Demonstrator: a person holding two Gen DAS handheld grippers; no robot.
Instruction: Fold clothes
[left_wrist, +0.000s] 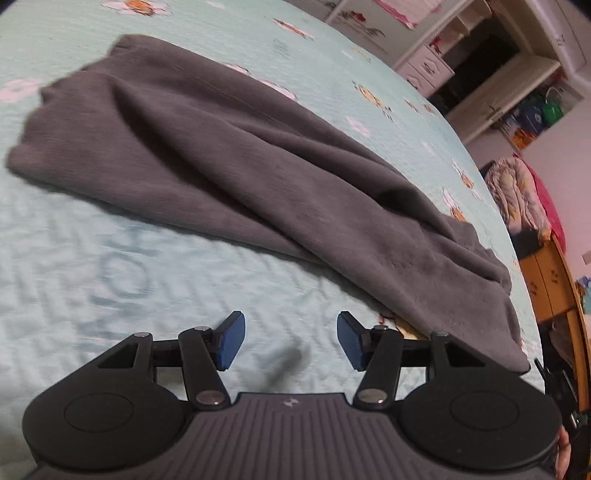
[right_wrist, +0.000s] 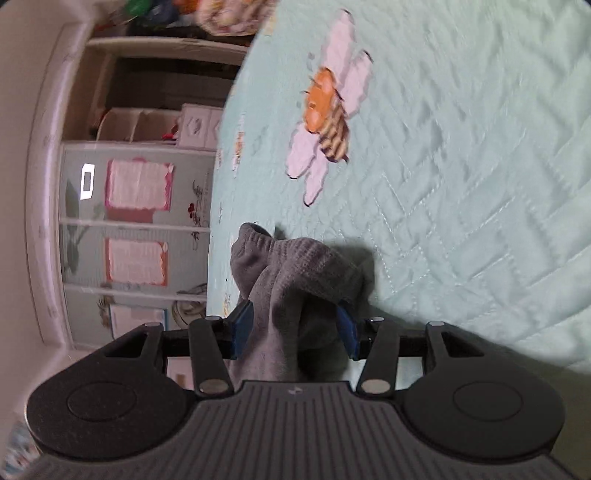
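- Left wrist view: grey garment (left_wrist: 236, 155) lies as a long, creased band on the mint quilted bedspread (left_wrist: 92, 258), soft ribbed knit, not yet a compact fold; left gripper (left_wrist: 291, 341) spread and empty, just short of the garment's near edge
- Right wrist view: right gripper (right_wrist: 293, 332) clamps a bunched elastic hem of the grey garment, lifted clear of the bedspread

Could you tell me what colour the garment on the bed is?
Dark grey garment, plain; clearest in the left wrist view.
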